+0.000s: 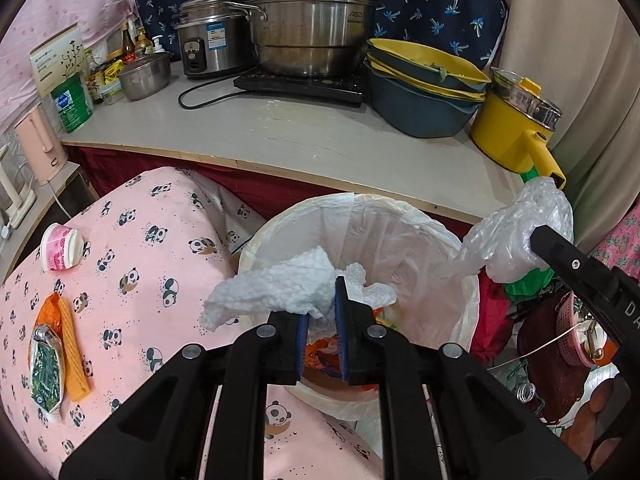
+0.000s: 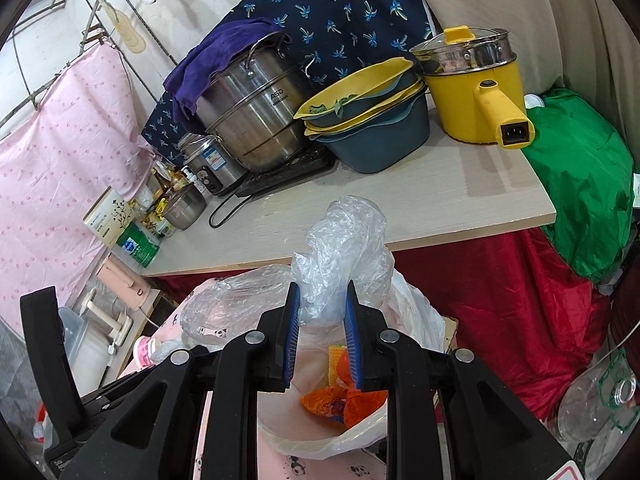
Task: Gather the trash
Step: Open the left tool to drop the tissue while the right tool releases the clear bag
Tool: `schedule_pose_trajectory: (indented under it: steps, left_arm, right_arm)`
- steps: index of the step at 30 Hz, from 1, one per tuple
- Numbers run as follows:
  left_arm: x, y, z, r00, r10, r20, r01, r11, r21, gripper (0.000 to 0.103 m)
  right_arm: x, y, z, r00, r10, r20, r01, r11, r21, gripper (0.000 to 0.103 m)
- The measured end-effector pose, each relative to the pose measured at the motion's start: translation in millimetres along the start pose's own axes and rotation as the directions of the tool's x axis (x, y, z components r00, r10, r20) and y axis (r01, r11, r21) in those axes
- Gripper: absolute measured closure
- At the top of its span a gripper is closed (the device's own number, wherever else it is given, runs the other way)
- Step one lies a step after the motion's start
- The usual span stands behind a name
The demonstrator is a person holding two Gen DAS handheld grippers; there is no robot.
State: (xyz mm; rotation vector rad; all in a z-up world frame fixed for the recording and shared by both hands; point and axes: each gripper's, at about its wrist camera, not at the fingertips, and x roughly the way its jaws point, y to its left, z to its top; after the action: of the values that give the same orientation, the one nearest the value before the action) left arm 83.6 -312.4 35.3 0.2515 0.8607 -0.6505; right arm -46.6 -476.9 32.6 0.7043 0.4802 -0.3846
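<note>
Each claw is black plastic with blue ribbed pads and round silver rivets.

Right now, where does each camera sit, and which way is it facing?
Left wrist: on the left gripper, looking down into the white-lined trash bin; its blue-padded fingers pinch crumpled white tissue.
Right wrist: on the right gripper, above the bin; its fingers pinch a clear plastic bag.
Both views show the bin, the bag and the yellow electric pot.
</note>
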Motion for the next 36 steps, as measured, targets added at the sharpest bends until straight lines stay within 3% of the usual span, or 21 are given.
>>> schedule_pose_trajectory:
  steps: [3,5,7,11,27,36]
  left_arm:
    - [2,-3,0,1.000,0.003,0.002,-0.003,1.000,0.002,0.087]
    - [3,-5,0,1.000,0.014,0.007,-0.014,1.000,0.000,0.070]
    - [2,-6,0,1.000,0.021,0.022,-0.021,1.000,-0.001,0.062]
    - [0,-6,1,0.999,0.032,0.034,-0.032,0.999,0.002,0.053]
    - [-4,25,-4,0.996,0.077,0.038,-0.075,0.996,-0.048,0.047]
    - [-4,46,-7,0.994,0.107,0.038,-0.103,0.991,-0.088,0.035]
  right_arm:
    - [1,-3,0,1.000,-0.003,-0.001,0.003,1.000,0.004,0.083]
    - [2,-4,0,1.000,-0.003,-0.002,0.003,1.000,0.005,0.083]
    - [2,-4,-1,1.000,-0.003,-0.002,0.003,1.000,0.004,0.083]
    - [3,-3,-1,1.000,-0.001,-0.004,0.001,1.000,0.003,0.083]
    - [22,20,-6,0.999,0.025,-0.042,-0.026,0.999,-0.037,0.082]
    - [39,35,-10,0.997,0.021,-0.068,-0.025,0.998,-0.056,0.075]
